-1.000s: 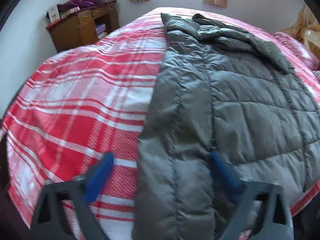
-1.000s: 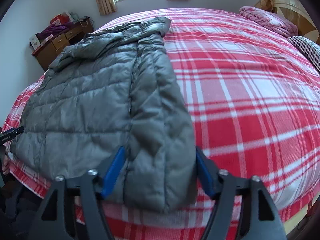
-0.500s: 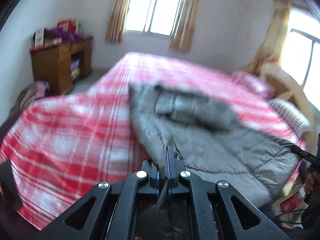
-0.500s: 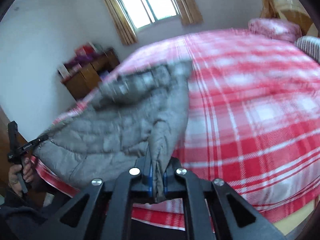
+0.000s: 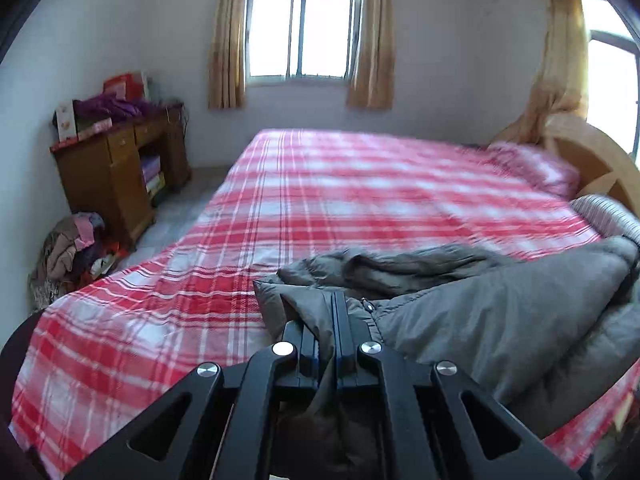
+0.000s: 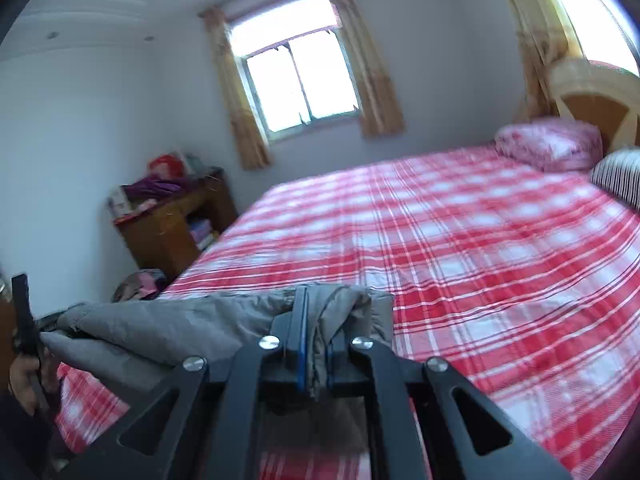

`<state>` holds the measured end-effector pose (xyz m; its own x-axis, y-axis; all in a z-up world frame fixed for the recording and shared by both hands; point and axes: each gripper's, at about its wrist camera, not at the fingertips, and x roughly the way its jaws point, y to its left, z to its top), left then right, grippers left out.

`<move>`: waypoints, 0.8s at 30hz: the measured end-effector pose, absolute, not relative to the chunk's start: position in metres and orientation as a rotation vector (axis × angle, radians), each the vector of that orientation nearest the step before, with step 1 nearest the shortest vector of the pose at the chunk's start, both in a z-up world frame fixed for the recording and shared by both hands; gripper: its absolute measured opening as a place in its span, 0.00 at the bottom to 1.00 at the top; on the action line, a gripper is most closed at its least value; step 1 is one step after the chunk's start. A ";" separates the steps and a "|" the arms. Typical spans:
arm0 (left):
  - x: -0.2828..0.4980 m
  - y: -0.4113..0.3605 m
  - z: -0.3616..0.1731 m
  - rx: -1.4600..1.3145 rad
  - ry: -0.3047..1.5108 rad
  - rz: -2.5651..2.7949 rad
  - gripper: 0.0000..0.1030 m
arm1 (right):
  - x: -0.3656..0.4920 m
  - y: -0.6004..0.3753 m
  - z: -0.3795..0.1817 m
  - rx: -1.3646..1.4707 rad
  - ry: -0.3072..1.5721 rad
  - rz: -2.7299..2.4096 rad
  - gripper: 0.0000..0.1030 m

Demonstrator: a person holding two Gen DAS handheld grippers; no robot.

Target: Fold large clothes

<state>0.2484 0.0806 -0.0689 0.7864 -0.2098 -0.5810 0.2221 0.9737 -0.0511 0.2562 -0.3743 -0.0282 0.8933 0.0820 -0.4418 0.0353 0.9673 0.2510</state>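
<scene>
A grey quilted puffer jacket [image 5: 500,316] hangs lifted over the near edge of the red plaid bed [image 5: 360,200]. My left gripper [image 5: 334,320] is shut on its left hem corner, cloth pinched between the blue pads. In the right wrist view the same jacket [image 6: 168,328] stretches to the left, and my right gripper [image 6: 314,320] is shut on the other hem corner. The hem runs taut between both grippers. The left gripper [image 6: 44,330] and a hand [image 6: 24,380] show at the far left edge of the right wrist view. The jacket's lower part is hidden below the grippers.
A wooden desk [image 5: 116,168] with piled items stands by the left wall, with a heap of clothes [image 5: 68,252] on the floor beside it. A pink pillow [image 6: 548,144], a striped pillow [image 6: 620,176] and a wooden headboard [image 6: 596,96] are at the right. Curtained window [image 5: 304,32] behind.
Both grippers closed on the jacket's hem corners and rose, lifting the jacket off the bed and drawing it toward the near edge. The views tilted up to show the wall and window.
</scene>
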 end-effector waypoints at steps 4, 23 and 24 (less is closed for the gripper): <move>0.303 0.082 -0.103 -0.021 0.709 -0.183 0.09 | 0.319 -0.378 -0.058 0.293 0.523 -0.020 0.08; 0.318 0.004 -0.082 0.225 0.416 0.207 0.85 | 0.414 -0.358 -0.095 0.230 0.574 -0.234 0.91; 0.314 -0.014 -0.085 0.267 0.405 0.171 0.86 | 0.412 -0.350 -0.092 0.204 0.579 -0.234 0.91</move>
<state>0.3135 -0.0139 -0.0854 0.9056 0.2163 -0.3649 -0.1106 0.9508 0.2893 0.4120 -0.3500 -0.0924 0.8120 -0.1601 -0.5612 0.2742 0.9536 0.1247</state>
